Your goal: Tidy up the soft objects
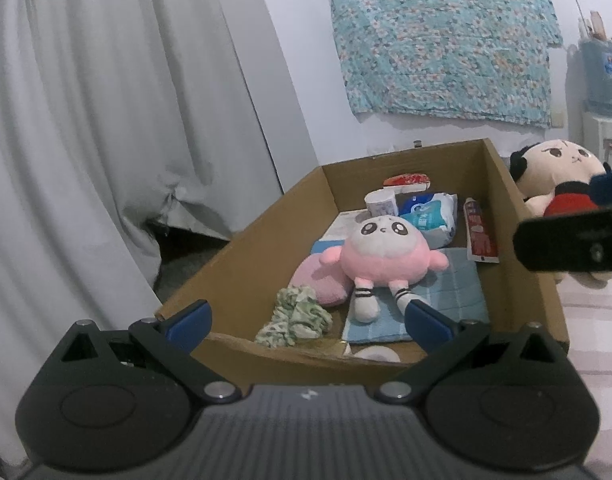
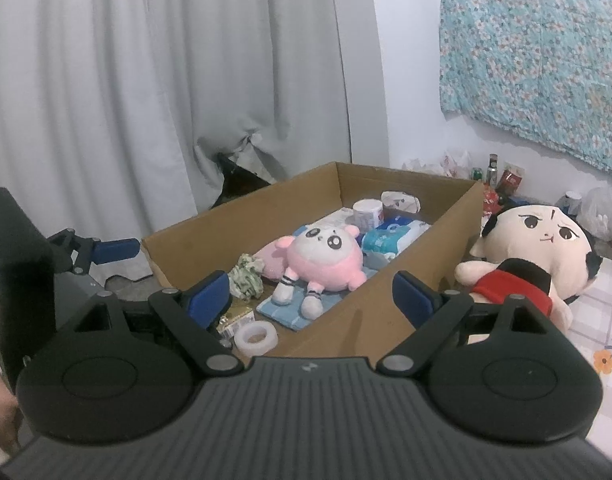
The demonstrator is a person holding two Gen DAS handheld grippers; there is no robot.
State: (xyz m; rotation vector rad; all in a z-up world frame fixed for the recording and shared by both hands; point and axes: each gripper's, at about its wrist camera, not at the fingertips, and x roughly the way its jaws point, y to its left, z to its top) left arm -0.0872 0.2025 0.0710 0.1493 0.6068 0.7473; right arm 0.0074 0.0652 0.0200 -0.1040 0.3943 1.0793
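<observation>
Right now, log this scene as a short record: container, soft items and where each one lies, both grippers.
container: open cardboard box on the floor
pink plush: inside the box, lying on a blue cloth
green scrunchie: inside the box, beside the pink plush
big-headed doll: outside the box, against its right wall
other contents: tissue pack, tape roll, red tube
left gripper: open, holding nothing
right gripper: open, holding nothing
</observation>
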